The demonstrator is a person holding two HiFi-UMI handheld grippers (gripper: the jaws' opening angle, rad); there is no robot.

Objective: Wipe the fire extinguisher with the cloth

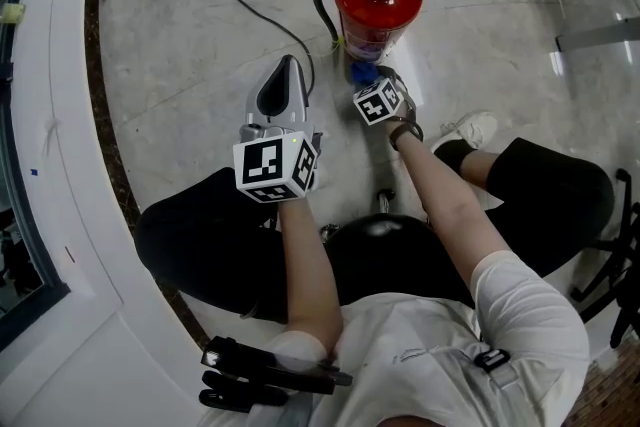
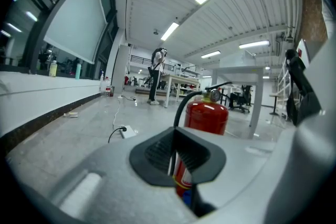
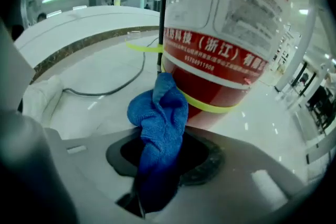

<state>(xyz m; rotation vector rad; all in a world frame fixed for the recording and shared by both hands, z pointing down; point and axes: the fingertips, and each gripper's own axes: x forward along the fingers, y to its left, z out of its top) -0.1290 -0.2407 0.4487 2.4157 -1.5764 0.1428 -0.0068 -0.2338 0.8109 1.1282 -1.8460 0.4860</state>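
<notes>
Right gripper view: right tongs [image 3: 157, 165] clamped on the blue cloth [image 3: 163, 113]. Its bunched free end touches the fire extinguisher [image 3: 220, 55] low on the red body, near the floor [image 3: 94, 113]. Left tongs [image 2: 176, 157] closed, empty, short of the cylinder. Cloth soft, floppy. Cylinder likely heavy, smooth, standing upright; steady it near the top.

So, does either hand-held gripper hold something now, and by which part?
The right hand-held gripper pinches the blue terry cloth by one bunched end. The left hand-held gripper holds nothing.
</notes>
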